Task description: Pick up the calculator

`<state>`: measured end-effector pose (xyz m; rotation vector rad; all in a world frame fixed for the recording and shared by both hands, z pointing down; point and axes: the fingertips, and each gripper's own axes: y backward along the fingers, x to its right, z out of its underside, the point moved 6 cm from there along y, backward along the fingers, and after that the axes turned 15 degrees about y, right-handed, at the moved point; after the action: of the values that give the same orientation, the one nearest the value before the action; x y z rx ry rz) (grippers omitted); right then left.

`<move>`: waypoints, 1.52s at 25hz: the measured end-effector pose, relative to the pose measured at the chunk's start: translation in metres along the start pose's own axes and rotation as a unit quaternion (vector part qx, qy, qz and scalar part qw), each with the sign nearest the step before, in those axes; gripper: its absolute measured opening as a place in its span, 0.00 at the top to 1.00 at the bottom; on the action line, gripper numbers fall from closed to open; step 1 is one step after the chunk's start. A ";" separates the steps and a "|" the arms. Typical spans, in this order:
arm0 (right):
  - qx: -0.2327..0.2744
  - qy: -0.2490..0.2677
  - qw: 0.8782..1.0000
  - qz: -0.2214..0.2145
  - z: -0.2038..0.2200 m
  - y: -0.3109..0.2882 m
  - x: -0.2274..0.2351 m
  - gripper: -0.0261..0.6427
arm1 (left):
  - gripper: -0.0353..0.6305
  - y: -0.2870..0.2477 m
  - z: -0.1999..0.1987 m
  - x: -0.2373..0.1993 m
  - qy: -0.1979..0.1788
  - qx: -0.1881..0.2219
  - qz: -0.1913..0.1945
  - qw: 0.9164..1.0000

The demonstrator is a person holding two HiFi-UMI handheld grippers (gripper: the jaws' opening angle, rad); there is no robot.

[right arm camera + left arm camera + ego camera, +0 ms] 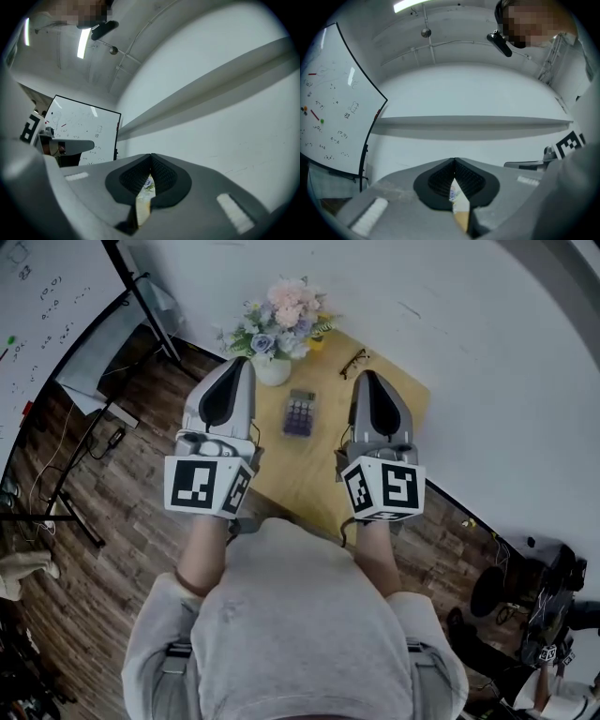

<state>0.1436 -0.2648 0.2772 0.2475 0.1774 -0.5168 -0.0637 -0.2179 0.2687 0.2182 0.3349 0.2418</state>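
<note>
In the head view a small purple-keyed calculator [299, 413] lies flat on a wooden table [305, 474], between my two grippers. My left gripper [241, 362] hangs over the table's left side, shut and empty, its tip beside the white vase. On the other side of the calculator my right gripper [364, 377] is also shut with nothing in it. Both point slightly upward toward the white wall. In the left gripper view the jaws [454, 161] meet at the tips, and in the right gripper view the jaws [150, 156] do the same.
A white vase of pastel flowers [279, 326] stands at the table's far left corner. A pair of glasses [353, 362] lies near the far edge by the wall. A whiteboard on a stand [47, 306] is at the left, over a wood floor [112, 559].
</note>
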 end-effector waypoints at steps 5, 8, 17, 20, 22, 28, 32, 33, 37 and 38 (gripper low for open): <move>-0.021 -0.012 1.000 -0.019 0.014 -0.009 -0.003 0.96 | 0.94 -0.002 0.011 -0.004 -0.003 -0.020 -0.013 1.000; -0.046 -0.022 0.998 -0.033 0.027 -0.015 -0.006 0.96 | 0.94 -0.006 0.021 -0.009 0.002 -0.036 -0.018 0.999; -0.128 -0.060 0.988 -0.061 0.074 -0.034 -0.007 0.96 | 0.94 -0.024 0.069 -0.027 0.023 -0.117 -0.034 0.992; -0.158 -0.071 0.982 -0.072 0.092 -0.042 -0.009 0.96 | 0.94 -0.031 0.090 -0.037 0.041 -0.151 -0.043 0.987; -0.177 -0.080 0.978 -0.078 0.106 -0.046 -0.010 0.96 | 0.94 -0.035 0.105 -0.042 0.051 -0.174 -0.049 0.982; -0.239 -0.104 0.961 -0.096 0.147 -0.051 -0.022 0.96 | 0.94 -0.034 0.147 -0.063 0.084 -0.237 -0.075 0.965; -0.277 -0.121 0.948 -0.099 0.172 -0.054 -0.026 0.96 | 0.94 -0.037 0.174 -0.075 0.106 -0.280 -0.084 0.950; -0.285 -0.126 0.945 -0.099 0.178 -0.054 -0.026 0.96 | 0.94 -0.037 0.181 -0.077 0.109 -0.291 -0.086 0.947; -0.314 -0.145 0.933 -0.102 0.203 -0.056 -0.029 0.94 | 0.94 -0.039 0.208 -0.087 0.123 -0.326 -0.093 0.932; -0.322 -0.147 0.930 -0.103 0.209 -0.057 -0.030 0.94 | 0.94 -0.039 0.214 -0.090 0.128 -0.334 -0.095 0.929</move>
<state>0.1111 -0.3563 0.4730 -0.4957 0.0729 -0.6682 -0.0637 -0.3155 0.4824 -0.5236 0.5101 0.1798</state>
